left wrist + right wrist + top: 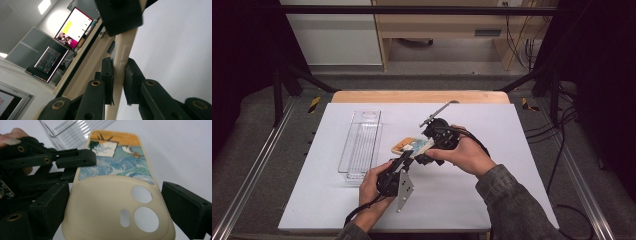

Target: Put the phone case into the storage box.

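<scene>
Phone case [117, 202]: soft, cream-coloured, with a painted panel of blue waves, boats and an orange sky at one end, plain cream with three camera cut-outs at the other. Held off the bench, roughly level, printed back up. One long edge pinched; the cut-out end gripped across its width.

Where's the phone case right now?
High view: the phone case is held above the white table near its middle, between the left gripper and the right gripper, just right of the clear tray.
</scene>
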Motion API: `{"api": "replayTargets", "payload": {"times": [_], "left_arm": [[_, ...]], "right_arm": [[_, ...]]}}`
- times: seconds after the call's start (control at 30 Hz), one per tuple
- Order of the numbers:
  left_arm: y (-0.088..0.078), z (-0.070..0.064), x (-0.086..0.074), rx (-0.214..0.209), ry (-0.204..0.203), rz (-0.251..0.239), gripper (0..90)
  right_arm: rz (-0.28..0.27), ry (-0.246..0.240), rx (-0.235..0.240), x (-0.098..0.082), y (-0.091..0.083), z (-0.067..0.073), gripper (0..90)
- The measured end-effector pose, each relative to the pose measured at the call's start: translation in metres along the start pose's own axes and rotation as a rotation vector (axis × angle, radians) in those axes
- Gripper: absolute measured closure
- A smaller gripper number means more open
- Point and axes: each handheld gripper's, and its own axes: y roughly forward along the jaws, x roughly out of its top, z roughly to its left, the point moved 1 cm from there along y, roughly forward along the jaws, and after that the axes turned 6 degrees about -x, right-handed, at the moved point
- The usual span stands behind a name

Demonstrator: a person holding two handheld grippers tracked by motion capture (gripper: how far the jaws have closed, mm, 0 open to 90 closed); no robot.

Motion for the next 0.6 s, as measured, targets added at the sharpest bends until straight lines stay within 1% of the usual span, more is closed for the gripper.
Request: {"api": "replayTargets", "payload": {"times": [0.1,0.23,0.4,0.6], "left_arm": [[0.0008,-0.0009,0.0012,-0.010,-0.004,-0.001,79.4],[0.0026,-0.0013,0.0014,-0.027,-0.015,-0.002,79.6],[0.0036,-0.0023,0.0009,-0.048,-0.024,-0.001,79.6],[0.0048,-0.0014,0.0006,-0.062,-0.048,-0.007,79.6]], "right_arm": [[-0.001,-0.007,-0.004,-0.0005,-0.0004,-0.0009,10.0],[-0.005,0.003,-0.004,-0.0019,-0.0002,-0.0025,9.9],[-0.004,0.000,-0.009,-0.0037,0.0015,-0.0028,9.8],[-0.024,-0.001,-0.016,-0.0045,0.0000,-0.0026,9.5]]}}
